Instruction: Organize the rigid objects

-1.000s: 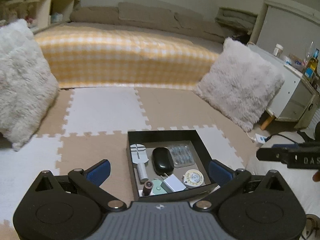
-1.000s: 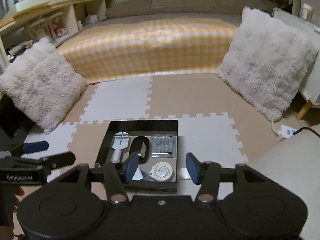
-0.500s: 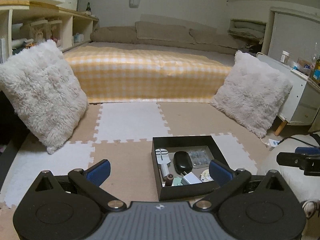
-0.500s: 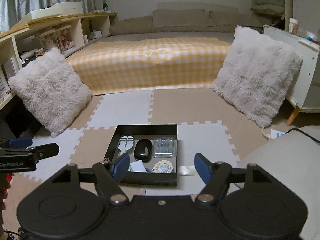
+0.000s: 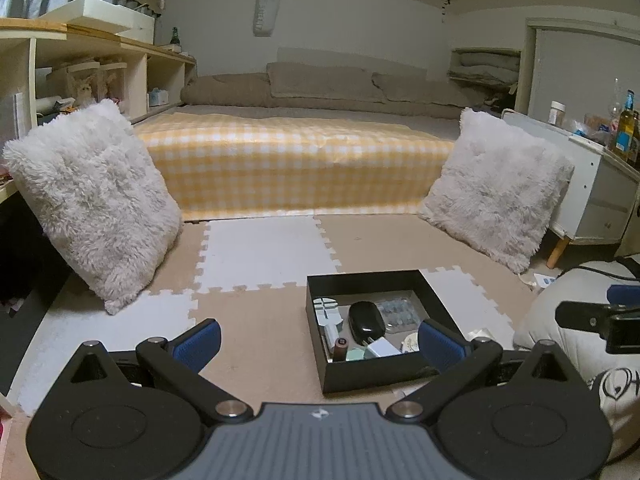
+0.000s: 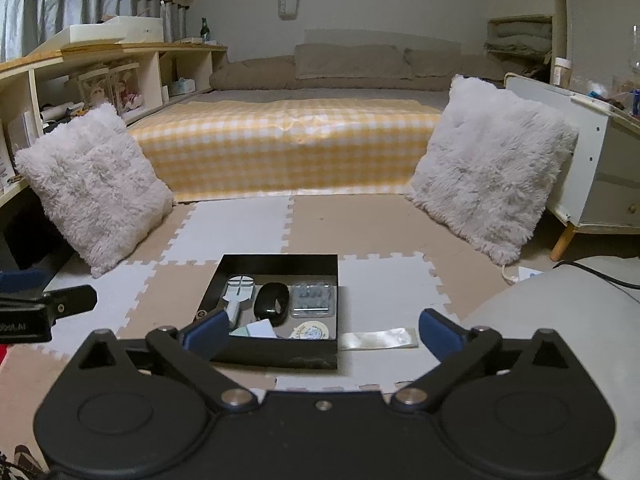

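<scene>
Black box holds mouse, charger, tape; both grippers spread empty.

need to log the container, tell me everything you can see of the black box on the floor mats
The black box is a shallow, square, open-topped tray with thin matte walls, like card, and a grey floor. It sits flat on the beige and white foam mats, holding a black mouse, a clear blister pack, a round dial, a white charger and other small items. A pale strip lies against its right wall. No gripper touches it.
</scene>
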Demonstrator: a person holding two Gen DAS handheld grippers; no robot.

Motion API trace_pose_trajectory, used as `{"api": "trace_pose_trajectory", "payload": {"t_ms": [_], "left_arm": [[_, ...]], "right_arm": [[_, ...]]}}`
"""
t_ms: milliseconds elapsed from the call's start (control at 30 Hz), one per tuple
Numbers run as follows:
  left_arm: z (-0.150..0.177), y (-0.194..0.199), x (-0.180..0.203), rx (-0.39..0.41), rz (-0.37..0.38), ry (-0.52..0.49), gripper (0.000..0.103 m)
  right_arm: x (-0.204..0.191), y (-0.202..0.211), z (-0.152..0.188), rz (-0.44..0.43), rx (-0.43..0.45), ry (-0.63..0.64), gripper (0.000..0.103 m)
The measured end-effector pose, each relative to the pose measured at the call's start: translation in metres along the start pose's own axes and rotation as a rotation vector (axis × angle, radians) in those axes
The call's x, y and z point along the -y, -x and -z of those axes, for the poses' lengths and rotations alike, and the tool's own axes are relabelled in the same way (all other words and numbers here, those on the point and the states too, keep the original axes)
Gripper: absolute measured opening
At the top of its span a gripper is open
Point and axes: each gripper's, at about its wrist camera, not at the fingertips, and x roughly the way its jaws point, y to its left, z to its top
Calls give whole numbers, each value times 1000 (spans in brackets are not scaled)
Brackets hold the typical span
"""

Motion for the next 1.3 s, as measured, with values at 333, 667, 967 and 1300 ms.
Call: {"api": "trace_pose_trajectory", "payload": {"t_ms": [333, 667, 967, 1300], "left_arm": [[12, 2, -1, -2, -28, -6, 103], [16, 0, -1, 0, -65, -12, 103], [17, 0, 1, -1, -71, -15, 103], [17, 0, 1, 2, -71, -14, 103]], "right_arm": [[-7, -1, 10, 41, 25, 47, 103], [-10, 0, 14, 40, 52, 57, 103], [-11, 1, 15, 43, 56, 65, 103], [-13, 1, 16, 42, 60, 68, 103]]}}
